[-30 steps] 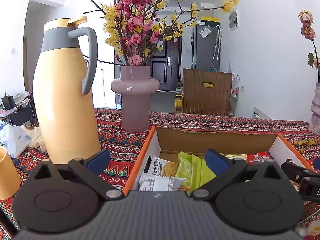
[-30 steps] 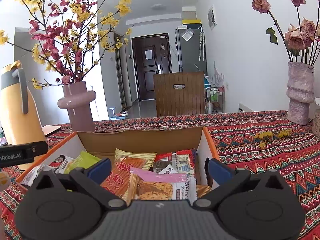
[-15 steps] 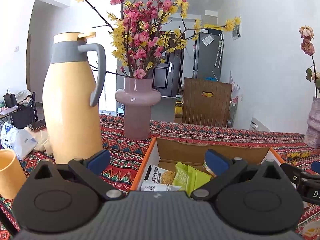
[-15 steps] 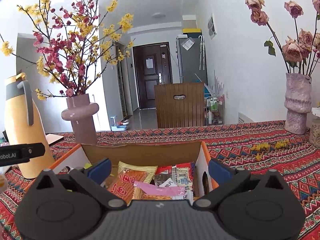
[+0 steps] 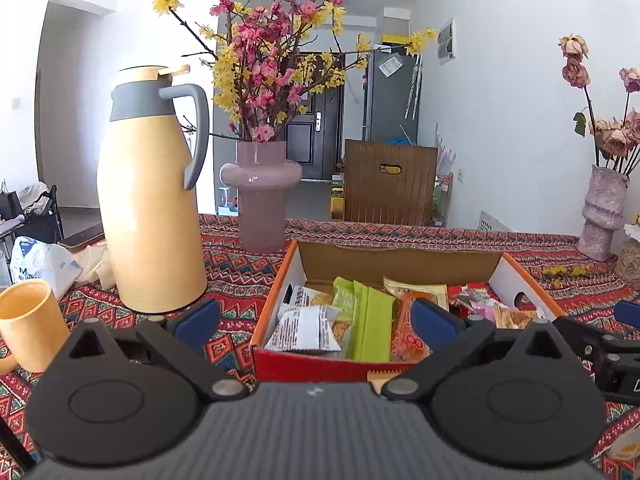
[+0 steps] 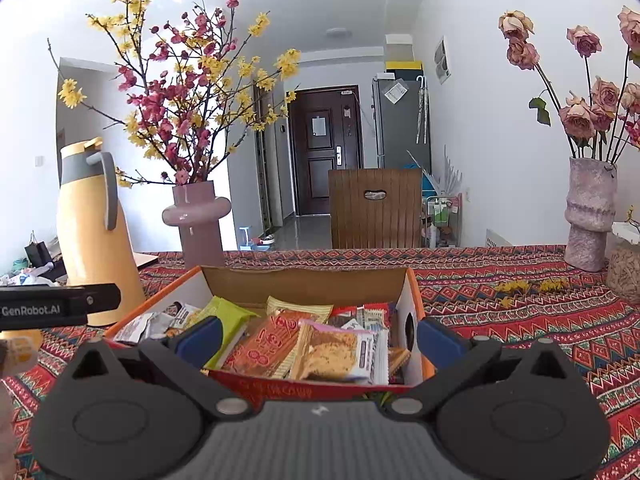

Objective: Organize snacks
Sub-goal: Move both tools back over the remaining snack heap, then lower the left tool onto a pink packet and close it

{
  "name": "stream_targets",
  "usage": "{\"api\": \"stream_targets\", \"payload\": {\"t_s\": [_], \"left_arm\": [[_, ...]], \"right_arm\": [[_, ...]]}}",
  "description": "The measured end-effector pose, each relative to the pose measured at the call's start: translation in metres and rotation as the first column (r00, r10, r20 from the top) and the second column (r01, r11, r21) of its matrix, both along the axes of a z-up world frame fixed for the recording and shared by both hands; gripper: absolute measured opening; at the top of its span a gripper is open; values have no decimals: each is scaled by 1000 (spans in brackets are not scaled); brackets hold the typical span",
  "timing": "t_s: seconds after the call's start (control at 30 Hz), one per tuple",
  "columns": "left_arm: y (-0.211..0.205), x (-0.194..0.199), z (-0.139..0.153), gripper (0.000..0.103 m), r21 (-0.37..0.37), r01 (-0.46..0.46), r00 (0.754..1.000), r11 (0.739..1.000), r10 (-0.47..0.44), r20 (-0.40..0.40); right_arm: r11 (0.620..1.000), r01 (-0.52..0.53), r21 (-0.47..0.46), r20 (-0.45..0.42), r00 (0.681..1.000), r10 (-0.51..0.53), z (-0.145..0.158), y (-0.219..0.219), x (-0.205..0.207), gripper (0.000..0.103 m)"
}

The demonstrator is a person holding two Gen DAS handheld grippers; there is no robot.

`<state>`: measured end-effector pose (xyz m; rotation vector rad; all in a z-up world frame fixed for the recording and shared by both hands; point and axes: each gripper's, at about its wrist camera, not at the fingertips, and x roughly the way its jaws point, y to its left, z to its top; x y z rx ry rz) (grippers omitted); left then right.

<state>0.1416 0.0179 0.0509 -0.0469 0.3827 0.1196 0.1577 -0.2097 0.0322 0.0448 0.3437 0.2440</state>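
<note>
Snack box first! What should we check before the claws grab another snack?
1. Left claw open and empty: ok.
2. Right claw open and empty: ok.
3. Snack box open on top, snacks inside reachable: ok.
4. Green packet lies free on top in the left wrist view: ok.
5. Yellow jug and pink vase stand apart from the box, upright: ok.
6. Where the snacks should go next: cannot tell.
</note>
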Motion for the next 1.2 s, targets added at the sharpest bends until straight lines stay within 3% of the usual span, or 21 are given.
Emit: {"api": "stream_targets", "payload": {"t_s": [0.57,0.97,1.2], "left_arm": [[7,-40,-45,103,-19,53,987,998,-55,-151],[-15,-34,-68,103,-35,120,945,992,-124,-303],[-29,-11,-81,103,-57,45,913,997,-65,-402]], "right_arm": [[1000,-4,-25,-163,987,0,-53,-15,-40,103],[1000,22,-3,-216,976,-22,-73,-27,-37,103],[1000,17,11,-215,977,-15,-73,-28,-37,103]]}}
